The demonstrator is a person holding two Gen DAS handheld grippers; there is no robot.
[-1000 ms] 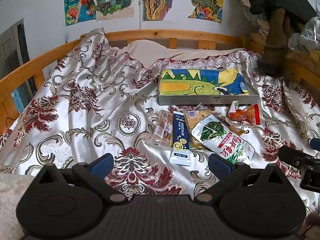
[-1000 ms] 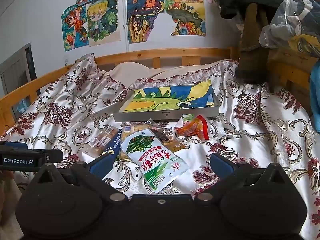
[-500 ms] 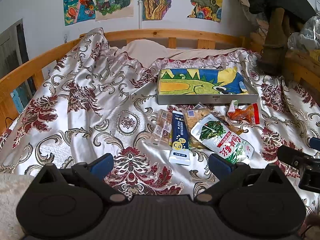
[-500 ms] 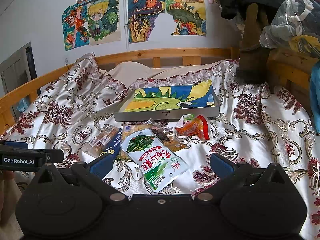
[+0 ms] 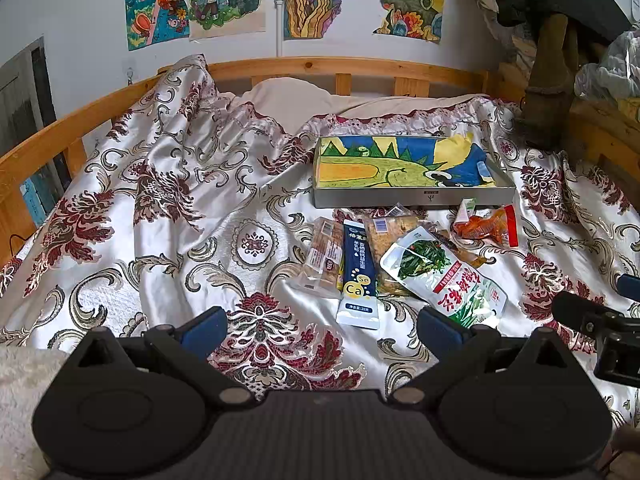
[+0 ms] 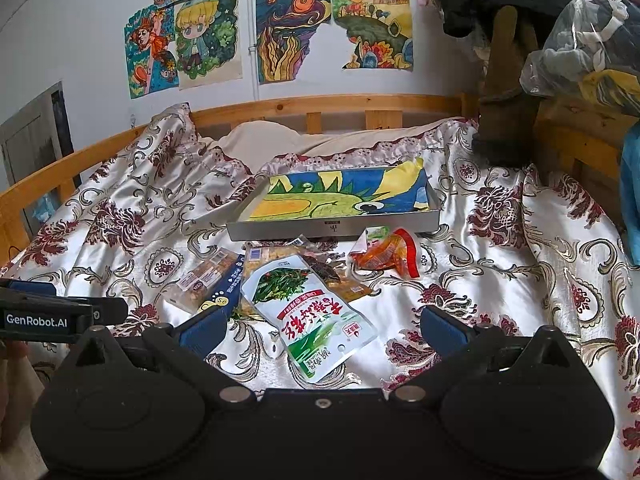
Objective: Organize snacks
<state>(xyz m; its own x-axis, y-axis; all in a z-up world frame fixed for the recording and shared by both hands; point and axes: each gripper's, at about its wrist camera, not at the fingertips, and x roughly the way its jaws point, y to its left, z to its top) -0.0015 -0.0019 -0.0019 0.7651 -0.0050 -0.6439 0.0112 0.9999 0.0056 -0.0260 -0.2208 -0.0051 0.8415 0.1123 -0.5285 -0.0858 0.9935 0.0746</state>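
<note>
Both tools spread wide, gripping nothing: left tool (image 5: 320, 330) low at 6 o'clock over the bedspread (image 5: 168, 216), right tool (image 6: 320, 332) likewise, its tips flanking the near end of the green-and-white pouch (image 6: 312, 312) without touching. Snacks heaped mid-bed toward 1 o'clock in the left view: clear-wrapped biscuit pack (image 5: 322, 256), dark blue sachet (image 5: 359, 276) overlapping its right edge, crumbly clear bag (image 5: 386, 236) partly under the pouch, orange-red packet (image 5: 490, 228) apart at the right. Just beyond, at 12 o'clock, a shallow metal tray (image 5: 412, 200) lined with a crayon drawing, nothing else inside. Between tools and tray, only the snack pile. Around: wooden bed rail (image 5: 320, 68) along the far side, pale pillow (image 5: 296, 100) beneath it, drawings (image 6: 208, 40) taped on the wall, a brown post (image 6: 506, 80) and plastic-bagged clutter (image 6: 588, 36) at 2 o'clock. Side of the left tool poking in at 9 o'clock in the right view.
</note>
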